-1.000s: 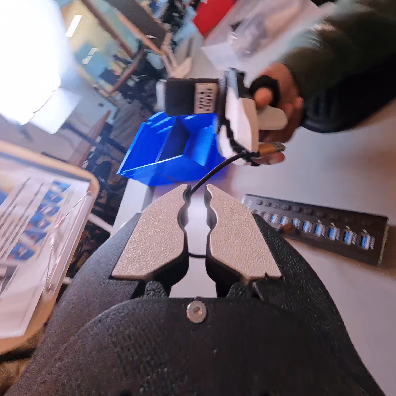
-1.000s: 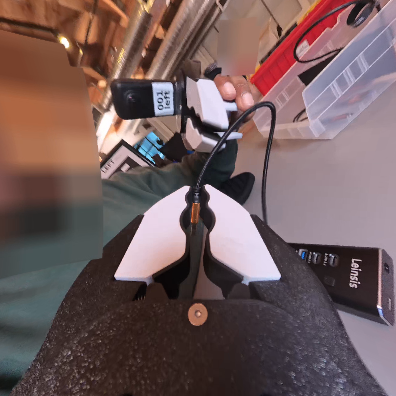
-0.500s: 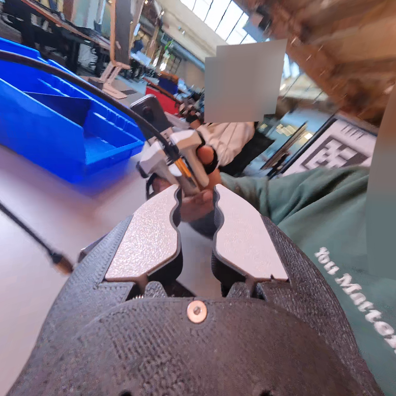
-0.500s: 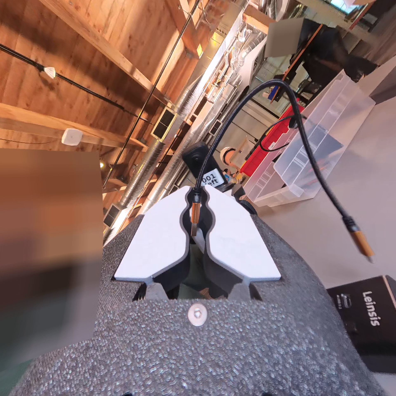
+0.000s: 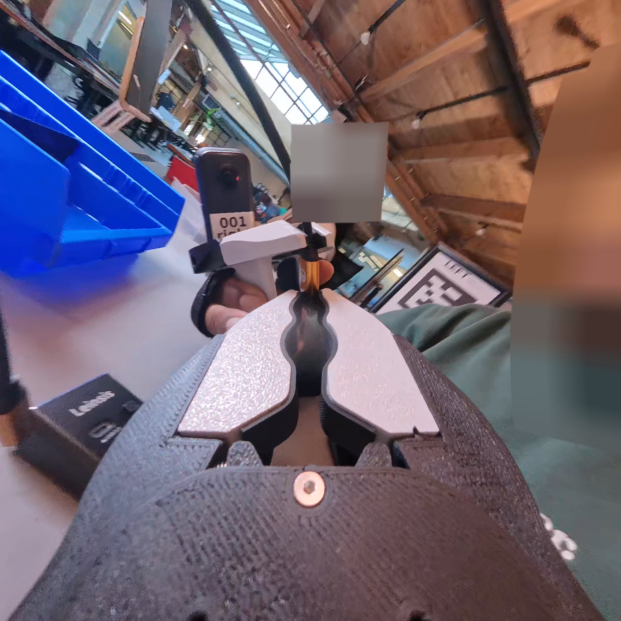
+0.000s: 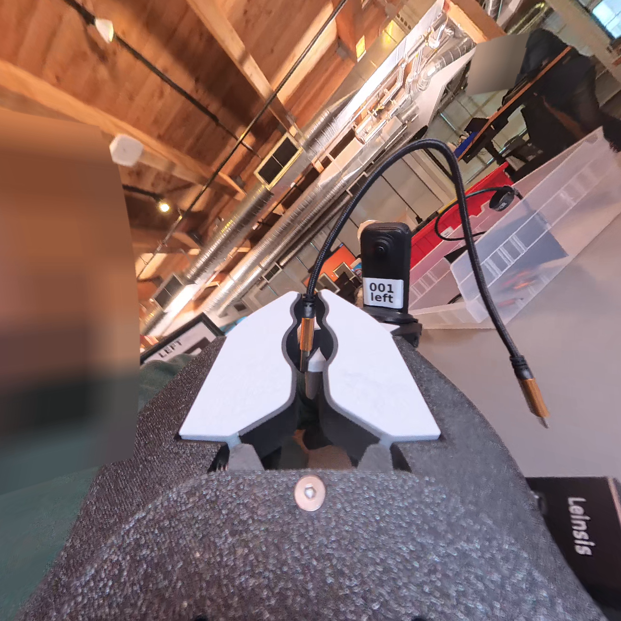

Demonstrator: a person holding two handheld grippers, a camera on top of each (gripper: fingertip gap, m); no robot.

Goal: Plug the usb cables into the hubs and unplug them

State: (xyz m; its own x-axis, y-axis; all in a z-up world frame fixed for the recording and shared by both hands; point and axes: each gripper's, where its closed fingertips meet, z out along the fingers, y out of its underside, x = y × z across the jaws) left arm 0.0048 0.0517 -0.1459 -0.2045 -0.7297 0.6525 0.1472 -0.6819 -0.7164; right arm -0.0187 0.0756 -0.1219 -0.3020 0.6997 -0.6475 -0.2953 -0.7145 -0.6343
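A black braided usb cable [image 6: 386, 168] has an orange plug at each end. My right gripper [image 6: 309, 295] is shut on one orange plug [image 6: 306, 332] at its collar. The cable arcs up and to the right, and the free plug [image 6: 534, 400] hangs in the air. In the left wrist view my left gripper [image 5: 307, 297] is closed at its tips on the front of the same plug [image 5: 312, 275], facing the right gripper's white finger [image 5: 262, 245]. A black hub [image 5: 84, 423] lies on the table below; it also shows in the right wrist view [image 6: 578, 524].
A blue bin [image 5: 84, 188] stands on the grey table at the left. Clear plastic organiser boxes [image 6: 521, 255] and a red bin [image 6: 433, 238] stand at the far side. A person in a green sleeve [image 5: 470, 353] holds the grippers. The left gripper's camera [image 6: 384, 262] is just beyond my right fingers.
My left gripper let go of the cable, swung round to face the right gripper and closed on the plug held there. The cable's other end now hangs free.
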